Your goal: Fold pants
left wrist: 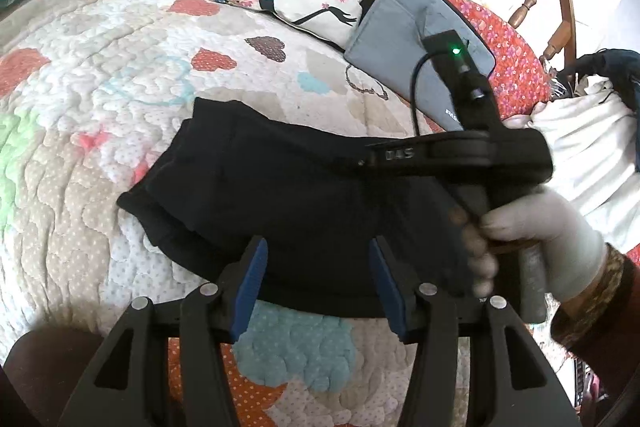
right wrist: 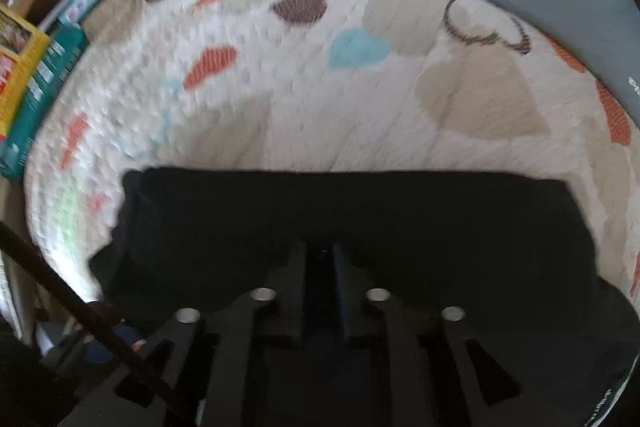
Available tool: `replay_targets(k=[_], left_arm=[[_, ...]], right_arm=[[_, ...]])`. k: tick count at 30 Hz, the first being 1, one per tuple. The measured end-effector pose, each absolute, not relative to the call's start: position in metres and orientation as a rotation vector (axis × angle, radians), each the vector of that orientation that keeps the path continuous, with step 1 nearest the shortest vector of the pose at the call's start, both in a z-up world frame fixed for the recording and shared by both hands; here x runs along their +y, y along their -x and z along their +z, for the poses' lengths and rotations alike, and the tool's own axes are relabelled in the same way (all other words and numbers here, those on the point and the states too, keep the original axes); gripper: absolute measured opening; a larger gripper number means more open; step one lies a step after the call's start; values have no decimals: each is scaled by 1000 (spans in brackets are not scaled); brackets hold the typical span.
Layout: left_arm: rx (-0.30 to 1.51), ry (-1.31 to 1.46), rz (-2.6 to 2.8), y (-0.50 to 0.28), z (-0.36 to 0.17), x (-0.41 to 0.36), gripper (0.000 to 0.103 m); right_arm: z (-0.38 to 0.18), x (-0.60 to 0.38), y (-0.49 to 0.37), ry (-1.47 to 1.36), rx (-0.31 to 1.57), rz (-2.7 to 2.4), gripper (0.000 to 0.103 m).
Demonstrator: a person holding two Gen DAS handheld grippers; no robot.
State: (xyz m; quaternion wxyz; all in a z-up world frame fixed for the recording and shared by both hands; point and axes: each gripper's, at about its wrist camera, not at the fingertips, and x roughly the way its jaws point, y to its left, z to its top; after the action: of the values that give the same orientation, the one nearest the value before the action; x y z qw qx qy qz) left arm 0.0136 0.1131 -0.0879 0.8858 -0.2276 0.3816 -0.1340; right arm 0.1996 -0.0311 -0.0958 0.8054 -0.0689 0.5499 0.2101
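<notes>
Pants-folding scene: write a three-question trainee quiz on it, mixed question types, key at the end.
1. True or false: the left hand-held gripper is clamped on the black pants.
2. Multiple choice: the pants lie on A) a wooden floor B) a heart-patterned quilt C) a metal tray.
3. Fill in: the right hand-held gripper has its fingers nearly ____ over the dark fabric.

Key:
1. False; its blue-padded fingers stand wide apart at the pants' near edge.
2. B.
3. Together; whether fabric is pinched cannot be told.
</notes>
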Motion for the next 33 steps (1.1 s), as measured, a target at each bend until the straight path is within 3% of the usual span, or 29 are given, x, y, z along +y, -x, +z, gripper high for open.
replay_targets(k=[1, 2, 7, 10, 11, 13, 14, 15, 20, 24, 27, 29, 31, 33], left_arm=[[794, 478, -280, -13, -88, 114, 52], [794, 481, -280, -13, -88, 115, 52], [795, 520, -265, -14, -91, 123, 52], [793, 572, -242, -14, -93, 133, 52], [791, 586, -232, -13, -94, 136, 52], [791, 631, -219, -13, -97, 145, 52], [795, 660, -210, -13, -99, 149, 52], [798, 676, -205, -13, -101, 152, 52], [779, 743, -165, -7, -102, 168, 53], [765, 761, -122, -1, -102, 175, 64], [777, 802, -96, 1, -107, 183, 64], [783, 823, -68, 2, -109, 188, 65], [772, 832, -61, 6, -107, 191, 66], [767, 817, -52, 7, -107, 191, 70]], right_arm=[[-95, -29, -200, 158, 1170, 446, 19], [-92, -28, -202, 156, 1176, 441, 2], [-42, -28, -203, 51, 1075, 492, 1], [-32, -12, -203, 17, 1118, 537, 2], [-33, -6, -204, 6, 1146, 557, 6], [-41, 7, -203, -24, 1230, 610, 30], [-47, 20, -201, -22, 1283, 637, 53], [-51, 28, -200, -13, 1315, 650, 60], [-76, 85, -211, 83, 1475, 646, 62], [-97, 128, -218, 277, 1565, 564, 76], [-117, 156, -211, 455, 1609, 504, 85], [-120, 166, -204, 543, 1585, 483, 83], [-115, 167, -201, 572, 1562, 480, 68], [-109, 158, -198, 594, 1524, 463, 36]])
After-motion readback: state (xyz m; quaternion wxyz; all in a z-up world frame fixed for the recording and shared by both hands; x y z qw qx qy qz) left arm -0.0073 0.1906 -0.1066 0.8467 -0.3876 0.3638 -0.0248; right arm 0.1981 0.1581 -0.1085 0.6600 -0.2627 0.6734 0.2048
